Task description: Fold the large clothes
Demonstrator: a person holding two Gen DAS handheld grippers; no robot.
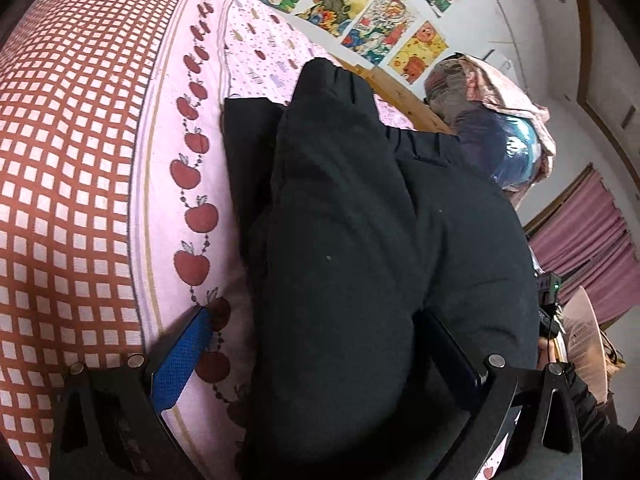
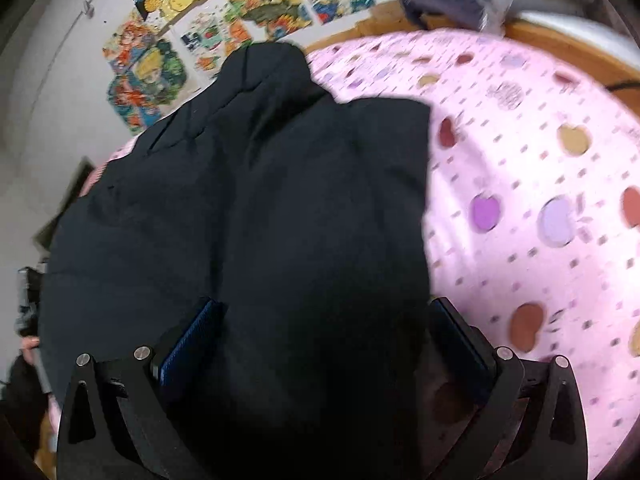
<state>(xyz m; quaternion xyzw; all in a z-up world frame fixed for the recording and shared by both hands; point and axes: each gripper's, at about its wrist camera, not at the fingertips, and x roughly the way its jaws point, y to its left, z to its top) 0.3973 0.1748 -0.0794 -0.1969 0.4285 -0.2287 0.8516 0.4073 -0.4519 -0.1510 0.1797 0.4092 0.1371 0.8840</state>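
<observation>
A large black padded garment (image 1: 360,220) lies bunched on a pink apple-print bedsheet (image 1: 248,60). My left gripper (image 1: 320,344) is open wide, its blue-padded fingers (image 1: 180,360) on either side of a thick fold of the garment. In the right wrist view the same black garment (image 2: 260,200) fills the middle. My right gripper (image 2: 324,336) is also open wide, with a bulge of the garment between its fingers (image 2: 192,344). Whether either finger pad touches the cloth I cannot tell. The right view is blurred.
A red-and-white checked cover (image 1: 68,160) lies left of the garment. A wooden bed frame (image 1: 404,100) runs behind it, with bagged bundles (image 1: 488,128) beyond. Colourful pictures (image 2: 240,12) cover the wall. A purple curtain (image 1: 588,240) hangs at the right.
</observation>
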